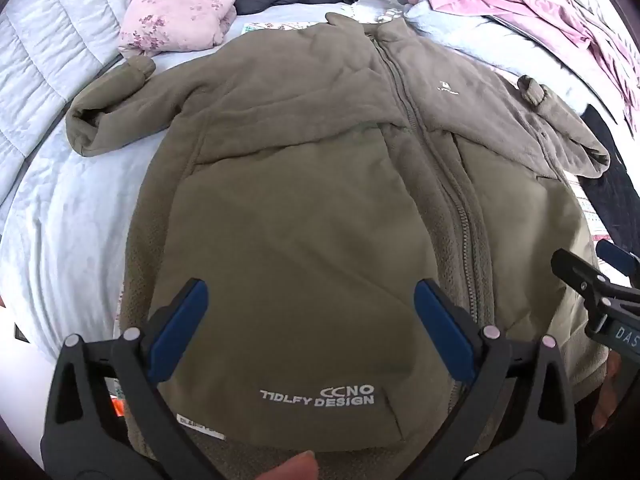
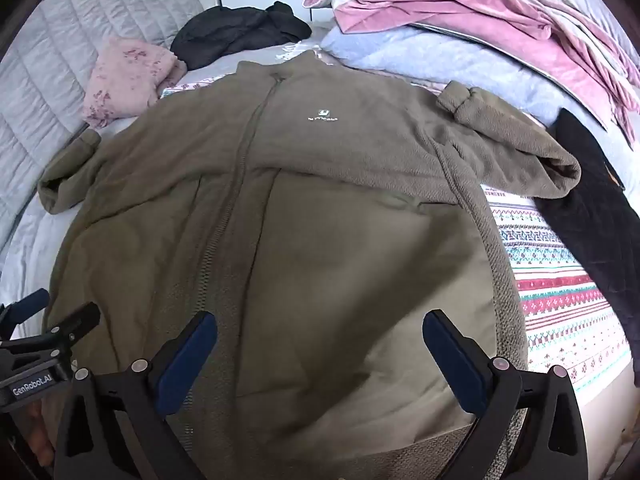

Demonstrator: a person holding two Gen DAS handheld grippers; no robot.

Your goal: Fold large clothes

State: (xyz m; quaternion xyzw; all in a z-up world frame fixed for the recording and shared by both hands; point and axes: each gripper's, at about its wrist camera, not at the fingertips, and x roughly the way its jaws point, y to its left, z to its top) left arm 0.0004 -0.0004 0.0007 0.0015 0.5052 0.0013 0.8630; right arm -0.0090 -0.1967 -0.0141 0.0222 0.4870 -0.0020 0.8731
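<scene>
Left hand-held gripper (image 1: 310, 308): wide, empty, over jacket's near hem.
Right hand-held gripper (image 2: 320, 336): wide, empty, over near hem.
Jacket (image 2: 304, 208): olive, zipped, flat on bed (image 1: 68, 220), sleeves folded back at elbows.
Far left: pink bundle (image 1: 176, 12).

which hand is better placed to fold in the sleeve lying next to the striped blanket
Right. The right gripper hangs open over the jacket half nearest the striped blanket, with that bent sleeve ahead on its side. The left gripper, also open, hovers over the other half, so it would have to cross the zipper.
</scene>
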